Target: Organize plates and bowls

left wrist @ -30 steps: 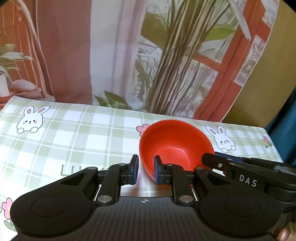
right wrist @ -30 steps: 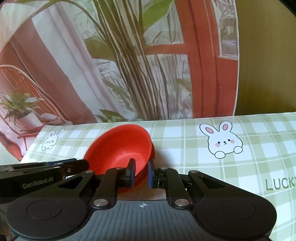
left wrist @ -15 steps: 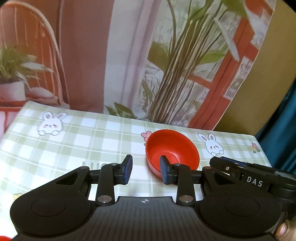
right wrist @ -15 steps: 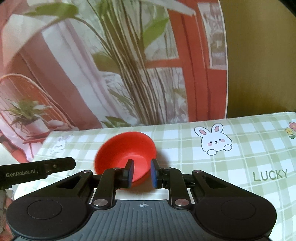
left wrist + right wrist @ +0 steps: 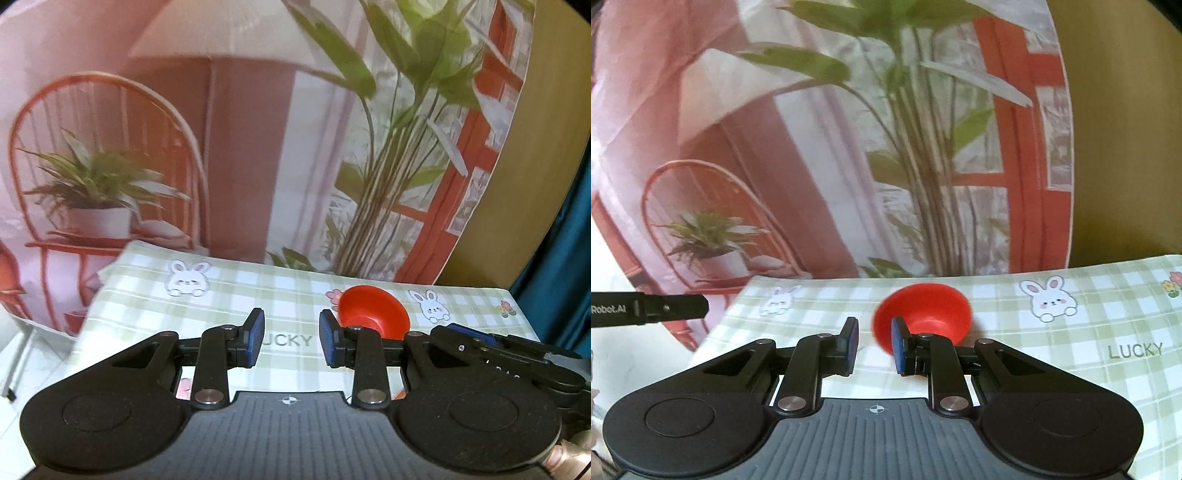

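Observation:
A red bowl [image 5: 373, 310] sits on the green checked tablecloth [image 5: 258, 295], toward its far right side. My left gripper [image 5: 291, 339] hovers above and short of the bowl, open, with only cloth showing between its blue pads. The right gripper [image 5: 874, 345] is also raised and drawn back. Its jaws stand a little apart with nothing between them, and the bowl [image 5: 923, 310] lies just beyond its right fingertip. Each gripper shows in the other's view: the right gripper [image 5: 498, 347] at the right edge, the left gripper [image 5: 650, 308] at the left edge.
A printed backdrop [image 5: 258, 147] of plants, a chair and a red window frame hangs right behind the table. The cloth's left edge [image 5: 99, 295] drops off to the floor. A teal curtain [image 5: 561, 221] hangs at the right. The cloth [image 5: 1071, 369] stretches rightward past the word LUCKY.
Both grippers have let go of the bowl's rim and moved up and back, so the bowl looks smaller and farther off. The left jaws have widened; the right jaws have parted slightly.

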A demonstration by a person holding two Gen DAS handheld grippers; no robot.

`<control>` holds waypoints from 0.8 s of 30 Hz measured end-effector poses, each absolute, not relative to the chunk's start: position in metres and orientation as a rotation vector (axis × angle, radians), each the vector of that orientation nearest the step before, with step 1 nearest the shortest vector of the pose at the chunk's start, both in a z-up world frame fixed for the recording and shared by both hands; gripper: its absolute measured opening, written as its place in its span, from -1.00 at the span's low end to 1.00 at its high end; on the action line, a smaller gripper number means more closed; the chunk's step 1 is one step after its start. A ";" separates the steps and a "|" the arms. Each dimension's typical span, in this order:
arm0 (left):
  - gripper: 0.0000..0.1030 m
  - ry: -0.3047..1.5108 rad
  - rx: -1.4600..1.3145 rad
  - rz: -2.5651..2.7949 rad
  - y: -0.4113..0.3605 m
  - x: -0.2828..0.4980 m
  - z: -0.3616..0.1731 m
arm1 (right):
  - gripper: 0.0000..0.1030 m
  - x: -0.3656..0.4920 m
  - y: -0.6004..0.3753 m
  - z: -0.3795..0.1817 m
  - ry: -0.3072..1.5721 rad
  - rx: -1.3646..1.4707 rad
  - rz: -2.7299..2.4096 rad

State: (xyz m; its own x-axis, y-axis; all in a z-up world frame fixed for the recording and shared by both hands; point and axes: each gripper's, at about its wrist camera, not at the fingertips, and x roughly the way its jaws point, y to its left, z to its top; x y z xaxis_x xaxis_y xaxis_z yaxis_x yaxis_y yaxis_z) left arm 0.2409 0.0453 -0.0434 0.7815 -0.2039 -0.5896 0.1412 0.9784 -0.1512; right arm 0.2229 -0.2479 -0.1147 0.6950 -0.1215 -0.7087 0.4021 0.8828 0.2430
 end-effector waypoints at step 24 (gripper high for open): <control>-0.26 0.555 -0.130 -0.019 0.142 0.138 -0.018 | -0.63 0.224 -0.134 -0.090 0.743 0.348 -0.177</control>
State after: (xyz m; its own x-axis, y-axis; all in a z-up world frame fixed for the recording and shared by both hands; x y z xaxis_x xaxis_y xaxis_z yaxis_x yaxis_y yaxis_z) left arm 0.1377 0.1422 -0.0181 0.8501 -0.0534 -0.5240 -0.0169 0.9916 -0.1285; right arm 0.2238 -0.1336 -0.0899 0.7252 -0.0347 -0.6877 0.2784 0.9282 0.2468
